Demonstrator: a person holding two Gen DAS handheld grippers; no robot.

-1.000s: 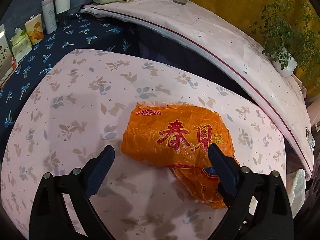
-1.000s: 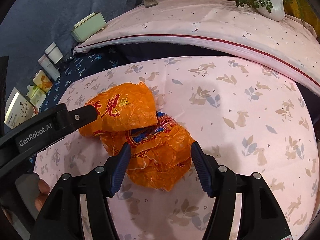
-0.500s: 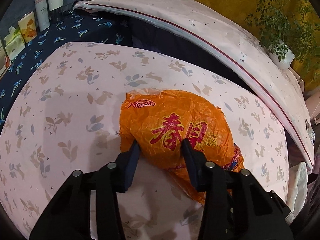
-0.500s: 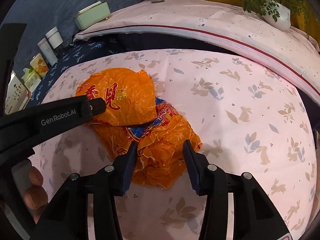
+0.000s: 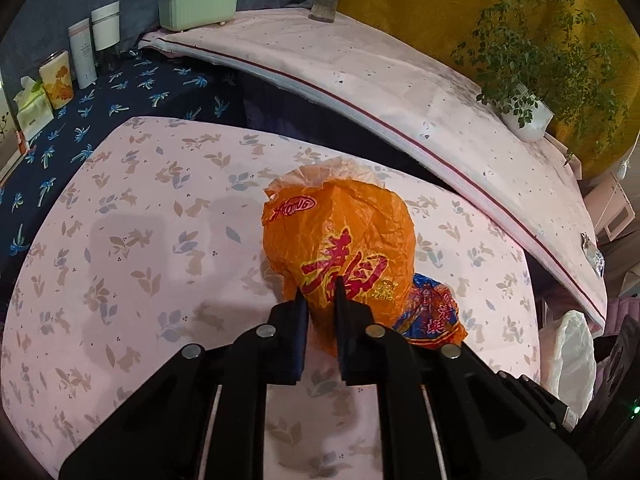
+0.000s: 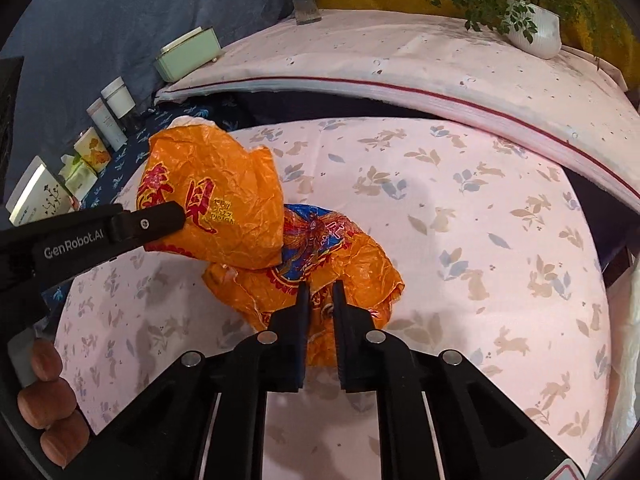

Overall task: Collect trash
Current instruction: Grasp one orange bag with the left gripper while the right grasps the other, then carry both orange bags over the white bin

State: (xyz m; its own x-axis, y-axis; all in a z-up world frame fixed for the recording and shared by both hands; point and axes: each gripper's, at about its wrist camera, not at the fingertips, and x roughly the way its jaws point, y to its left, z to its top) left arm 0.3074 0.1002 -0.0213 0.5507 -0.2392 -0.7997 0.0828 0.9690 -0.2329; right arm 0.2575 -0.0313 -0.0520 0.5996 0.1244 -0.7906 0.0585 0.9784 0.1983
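Two crumpled orange snack wrappers sit on a round table with a pink rabbit-print cloth [image 5: 120, 264]. My left gripper [image 5: 318, 294] is closing, its pads pinching the near edge of the orange wrapper with red characters [image 5: 340, 240], which is raised and tilted. In the right wrist view that wrapper [image 6: 216, 196] hangs from the left gripper [image 6: 176, 216]. My right gripper [image 6: 318, 292] is closing too, pinching the orange-and-blue wrapper [image 6: 320, 264], which lies partly under the first. It shows in the left wrist view as the orange-and-blue wrapper [image 5: 430, 314].
Behind the round table runs a long white cloth with a red stripe [image 5: 400, 92], bearing a potted plant [image 5: 524, 116] and a green box [image 5: 196, 6]. Bottles and cartons [image 5: 84, 56] stand at the left. A white plastic bag [image 5: 568, 356] hangs at the right edge. A hand [image 6: 44, 400] holds the left gripper.
Both grippers went from wide open to pinched on their wrappers. The wrapper with red characters has risen off the cloth and stands more upright; both grippers have lifted slightly.
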